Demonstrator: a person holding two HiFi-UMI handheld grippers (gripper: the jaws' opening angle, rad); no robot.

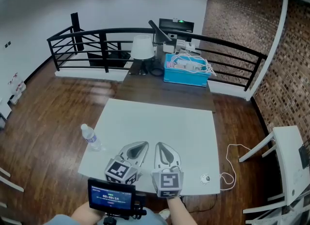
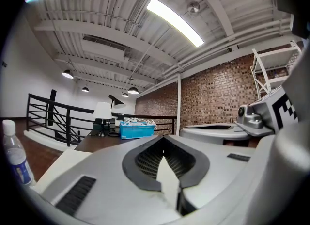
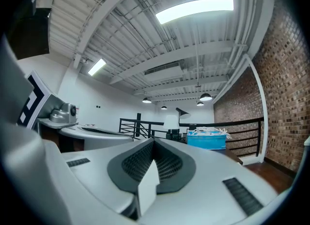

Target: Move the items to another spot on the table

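- Head view: the left gripper (image 1: 141, 147) and the right gripper (image 1: 162, 149) hang side by side over the near edge of the white table (image 1: 160, 117), close together but apart.
- Left gripper view: the jaws are together, with nothing between them.
- Right gripper view: the jaws are likewise closed tight on nothing.
- A clear water bottle (image 1: 91, 138) stands upright at the table's left edge, just left of the left gripper and clear of it.
- A small round thing (image 1: 205, 179) lies near the table's front right corner; it is too small to tell what it is, perhaps a coil or a cap.
- A white cable (image 1: 231, 169) loops just off the right edge.
- Beyond, on a dark table (image 1: 160, 90), sit a blue bin (image 1: 186, 72) of white cords and a white lamp (image 1: 142, 48).
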